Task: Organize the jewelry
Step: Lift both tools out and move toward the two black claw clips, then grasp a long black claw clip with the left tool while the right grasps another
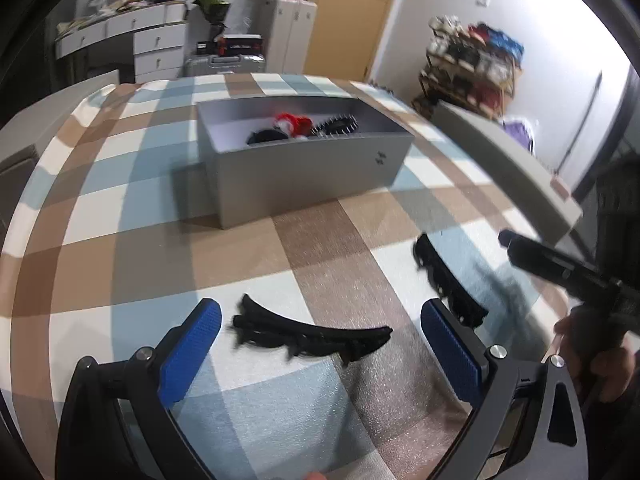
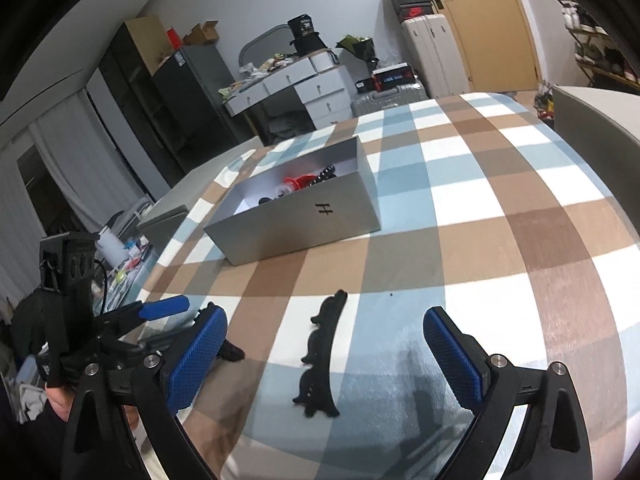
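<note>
Two black claw hair clips lie on the checked tablecloth. One clip lies crosswise between the blue pads of my left gripper, which is open wide and not touching it. The other clip lies lengthwise between the pads of my right gripper, also open wide and clear of it; in the left wrist view this clip sits to the right. Behind them stands an open grey box holding a red piece and black spiked pieces.
A grey chair back stands at the table's right edge. The right gripper's black body reaches in from the right, held by a hand. White drawers and suitcases stand beyond the table.
</note>
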A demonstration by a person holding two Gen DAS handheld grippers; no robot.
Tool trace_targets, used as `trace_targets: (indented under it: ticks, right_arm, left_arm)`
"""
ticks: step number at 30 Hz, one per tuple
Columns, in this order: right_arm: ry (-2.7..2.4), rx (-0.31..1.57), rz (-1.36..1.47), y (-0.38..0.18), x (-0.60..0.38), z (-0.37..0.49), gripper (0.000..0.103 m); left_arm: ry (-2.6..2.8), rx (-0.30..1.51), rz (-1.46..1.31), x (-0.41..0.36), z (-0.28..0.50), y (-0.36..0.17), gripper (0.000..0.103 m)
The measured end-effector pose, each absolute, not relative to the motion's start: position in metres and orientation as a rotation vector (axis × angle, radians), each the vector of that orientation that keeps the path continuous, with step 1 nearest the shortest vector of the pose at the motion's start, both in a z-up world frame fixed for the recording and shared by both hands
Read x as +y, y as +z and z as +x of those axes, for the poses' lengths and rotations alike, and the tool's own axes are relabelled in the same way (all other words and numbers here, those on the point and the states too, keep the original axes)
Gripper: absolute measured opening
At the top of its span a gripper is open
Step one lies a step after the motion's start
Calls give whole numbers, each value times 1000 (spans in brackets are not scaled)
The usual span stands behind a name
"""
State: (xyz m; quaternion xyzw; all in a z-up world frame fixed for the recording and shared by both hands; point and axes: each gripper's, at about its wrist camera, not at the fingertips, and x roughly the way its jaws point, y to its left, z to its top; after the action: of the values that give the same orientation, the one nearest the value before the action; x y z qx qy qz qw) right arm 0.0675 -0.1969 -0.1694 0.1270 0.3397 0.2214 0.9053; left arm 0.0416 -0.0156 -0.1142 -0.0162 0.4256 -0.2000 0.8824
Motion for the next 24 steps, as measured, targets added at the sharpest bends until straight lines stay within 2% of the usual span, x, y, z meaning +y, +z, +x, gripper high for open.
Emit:
trace_targets:
  ticks: [17, 24]
  right_arm:
    - [460, 708, 257, -172, -198, 64, 100]
    - [459, 709, 263, -172, -199, 63, 100]
  left_arm:
    - [-377, 948, 191, -42, 43, -133, 98]
    - [-388, 933, 188, -38, 41, -132, 97]
